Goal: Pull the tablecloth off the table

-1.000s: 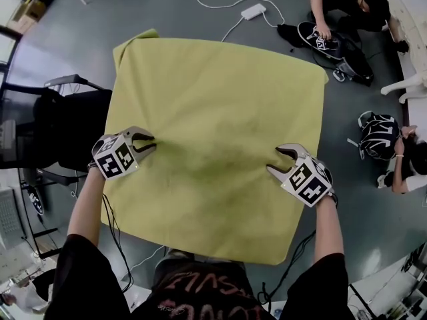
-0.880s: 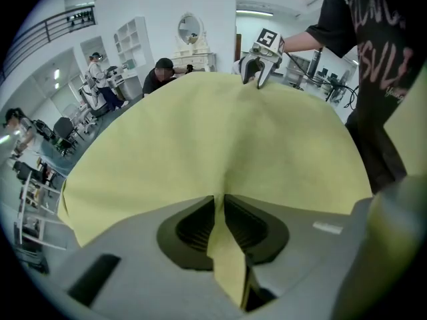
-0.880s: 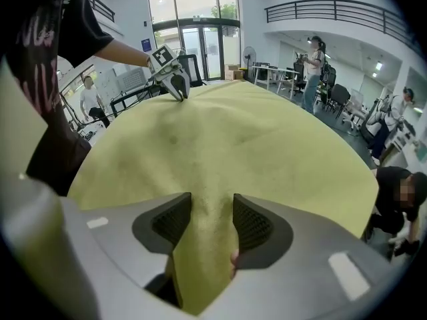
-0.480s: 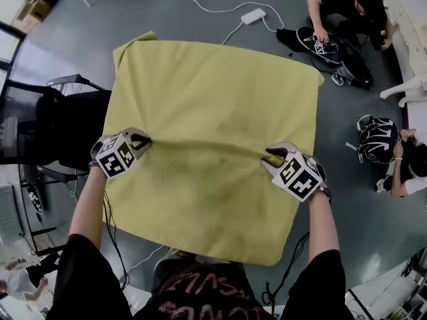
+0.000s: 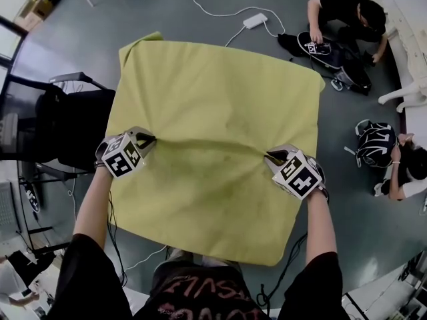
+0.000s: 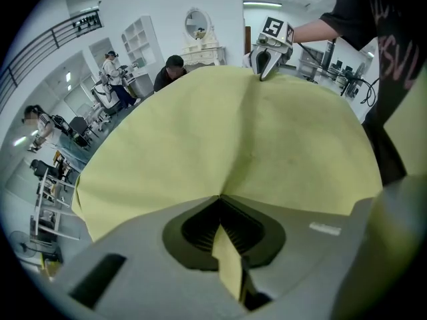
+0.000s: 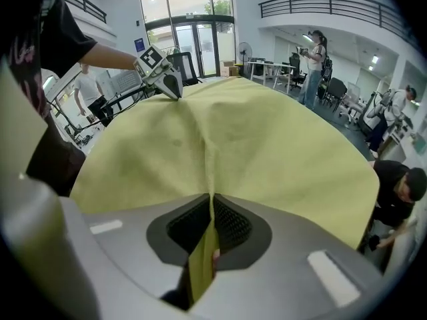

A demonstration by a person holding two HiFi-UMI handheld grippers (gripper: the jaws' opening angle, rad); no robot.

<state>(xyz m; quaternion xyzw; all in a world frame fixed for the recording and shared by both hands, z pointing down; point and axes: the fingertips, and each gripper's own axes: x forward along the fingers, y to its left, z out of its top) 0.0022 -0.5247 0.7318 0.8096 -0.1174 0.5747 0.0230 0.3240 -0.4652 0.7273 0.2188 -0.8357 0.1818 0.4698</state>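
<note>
A yellow-green tablecloth (image 5: 213,99) covers the whole square table. My left gripper (image 5: 151,139) is shut on a pinched fold of it near the left edge; in the left gripper view the cloth (image 6: 227,139) runs up into the jaws of the left gripper (image 6: 220,200). My right gripper (image 5: 270,157) has its jaws closing, with a fold of the cloth (image 7: 253,139) squeezed between them in the right gripper view (image 7: 212,199). A raised crease runs across the cloth between the two grippers.
A black office chair (image 5: 67,119) stands against the table's left side. On the floor beyond the far right corner a person (image 5: 347,9) crouches over a black backpack (image 5: 333,49). Another backpack (image 5: 375,142) and a person (image 5: 407,172) sit to the right. A white power strip (image 5: 255,21) lies on the floor.
Both grippers went from open on the cloth to shut on pinched folds. The cloth has bunched into a crease between them.
</note>
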